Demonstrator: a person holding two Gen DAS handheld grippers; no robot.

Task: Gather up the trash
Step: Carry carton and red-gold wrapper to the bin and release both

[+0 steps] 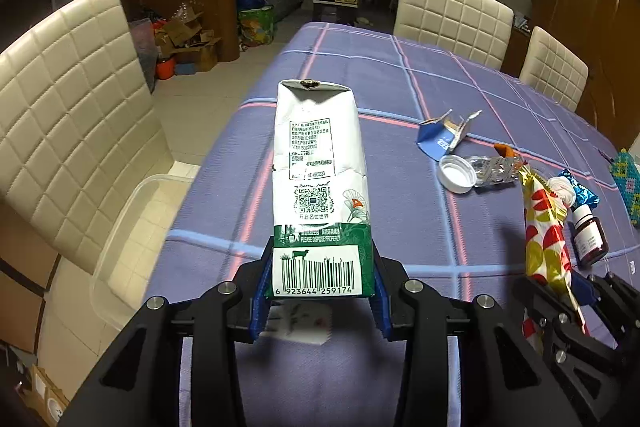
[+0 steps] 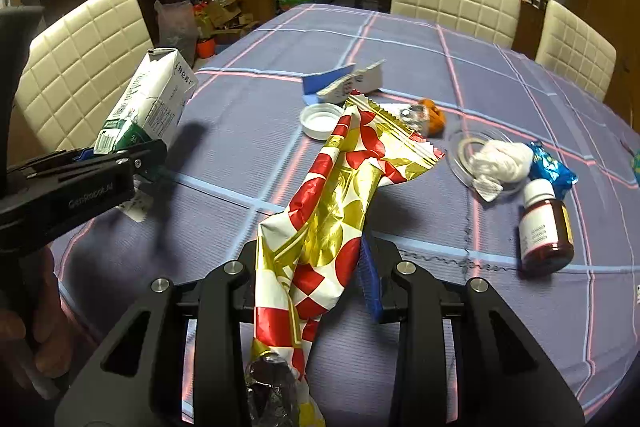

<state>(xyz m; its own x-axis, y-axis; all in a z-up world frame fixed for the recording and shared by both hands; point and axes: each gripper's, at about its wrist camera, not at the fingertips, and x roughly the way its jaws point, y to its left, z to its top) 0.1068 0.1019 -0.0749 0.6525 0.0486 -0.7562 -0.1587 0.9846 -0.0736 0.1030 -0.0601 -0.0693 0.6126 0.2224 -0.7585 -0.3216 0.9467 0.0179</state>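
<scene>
Both tongs loaded, we carry trash toward the bin

Left tongs [image 1: 318, 301] clamp the green-and-white milk carton [image 1: 320, 183]; right tongs [image 2: 310, 275] pinch the red-and-gold foil wrapper [image 2: 340, 195]; next, release over the clear plastic bin [image 1: 132, 247] left of them, off the worktop [image 1: 420, 227]

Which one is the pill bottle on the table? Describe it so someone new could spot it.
Start from the purple checked tablecloth and go to the litter along its right side. Beside the crumpled white tissue and the blue foil wrapper stands the small bottle, upright. It alone is dark reddish glass with a white cap and white label; its neighbours are flat or crumpled.
</scene>
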